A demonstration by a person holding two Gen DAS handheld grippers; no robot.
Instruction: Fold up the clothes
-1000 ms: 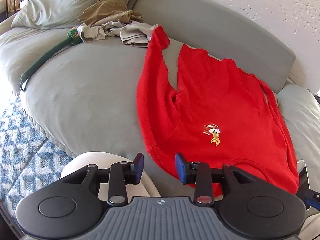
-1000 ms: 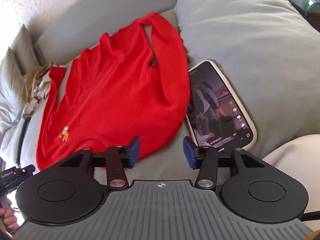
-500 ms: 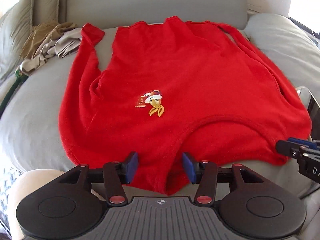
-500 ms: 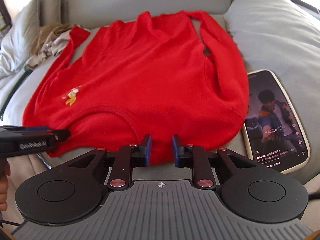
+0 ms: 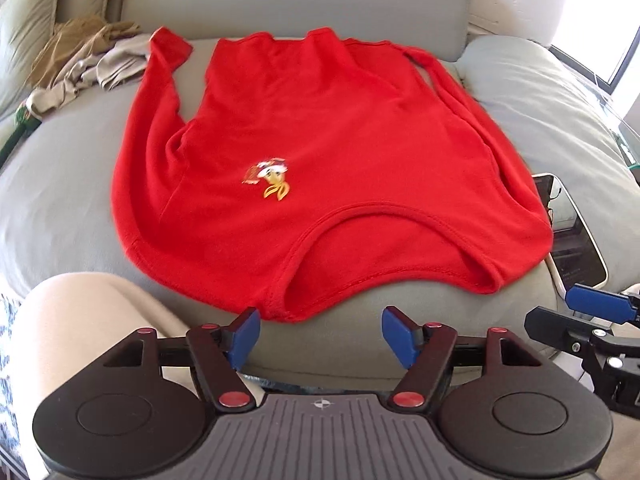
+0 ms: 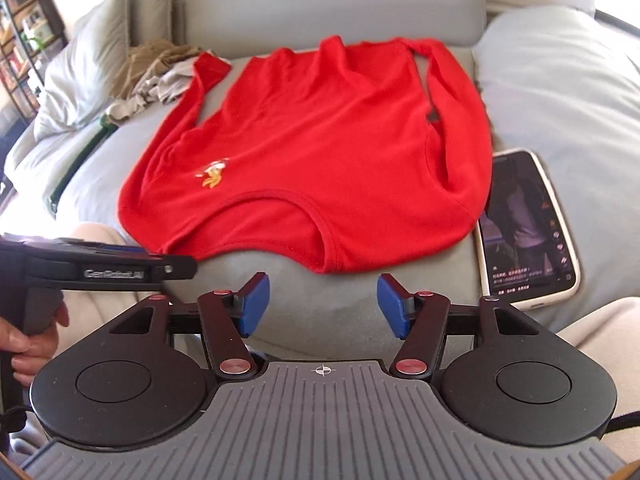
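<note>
We find a red long-sleeved shirt (image 5: 320, 152) lying flat on the grey sofa cushion (image 5: 60, 168). Just short of its neckline, the left gripper (image 5: 320, 332) and right gripper (image 6: 323, 304) both gape, grasping nothing. Only the right view shows the lit smartphone (image 6: 524, 228) screen whole, touching the shirt's shoulder, and a bookshelf (image 6: 24, 32) beyond the shirt. Crumpled beige clothes (image 5: 88, 60) lie beside the shirt's cuff.
</note>
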